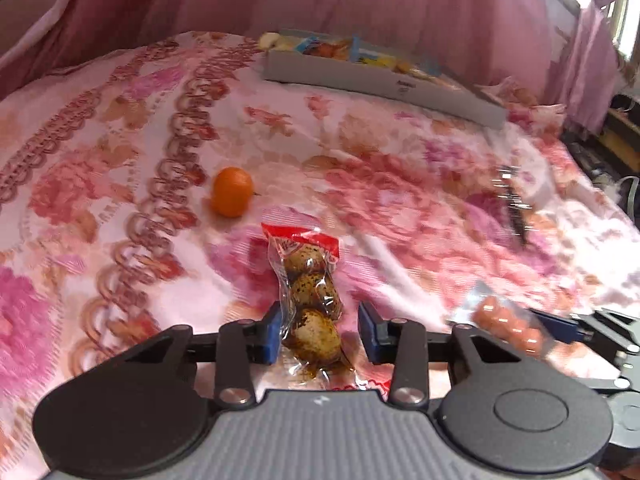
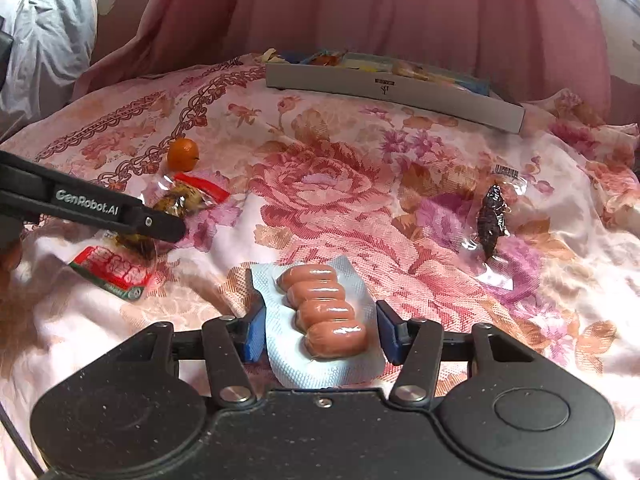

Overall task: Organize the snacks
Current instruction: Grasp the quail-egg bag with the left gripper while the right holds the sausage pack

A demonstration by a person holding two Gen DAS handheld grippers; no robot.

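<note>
You worked over a bed [image 2: 320,184] spread with a pink floral cover, a pink curtain [image 2: 400,8] hanging behind it. At its far edge lay a long grey cardboard box [image 2: 392,90] already holding several wrapped snacks. Your left gripper [image 1: 318,330] stood with its blue pads apart around the near end of a clear packet of speckled quail eggs [image 1: 310,292] lying on the cover; the left pad touched the wrapper, the right one stood clear. Your right gripper [image 2: 320,330] was likewise spread, straddling a blister pack of four small sausages [image 2: 322,308], neither pad pressing it. To the right lay a dark vacuum-sealed snack [image 2: 491,220], well apart. A small orange [image 1: 232,191] sat just beyond the eggs.
</note>
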